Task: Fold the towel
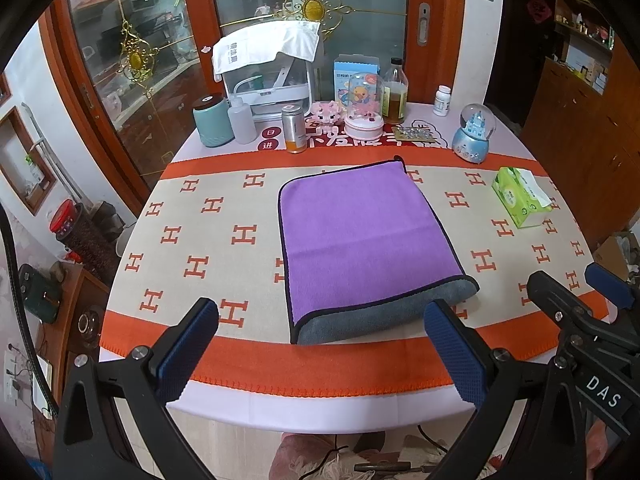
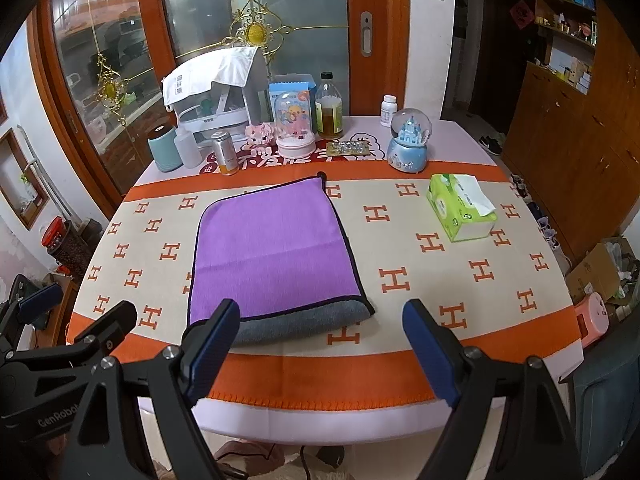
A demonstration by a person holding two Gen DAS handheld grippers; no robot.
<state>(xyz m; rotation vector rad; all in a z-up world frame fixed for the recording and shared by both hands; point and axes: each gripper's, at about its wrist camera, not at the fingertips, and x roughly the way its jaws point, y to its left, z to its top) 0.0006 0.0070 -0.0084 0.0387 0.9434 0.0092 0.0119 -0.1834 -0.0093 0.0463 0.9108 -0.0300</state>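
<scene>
Table (image 1: 320, 412), orange blanket (image 1: 224, 216), towel (image 1: 360, 232), tissues (image 1: 520, 198)

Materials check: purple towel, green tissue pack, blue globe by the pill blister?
Towel: looks like plush microfibre, matte purple face, fuzzy grey underside showing at the near fold, dark stitched edging. Tissue pack: probably thin glossy plastic film, wrinkled with highlights, white paper sheet poking out. Snow globe: clear dome, glass or acrylic, cannot tell; glossy blue base.

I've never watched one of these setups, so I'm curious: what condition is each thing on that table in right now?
towel: folded over, purple side up, grey underside showing at near edge, flat on table.
left gripper: open, empty, off the towel.
right gripper: open, empty, off the towel.
tissue pack: opened, a tissue sticking out.
glass bottle: upright, capped, partly full.
pill bottle: upright, capped.
</scene>
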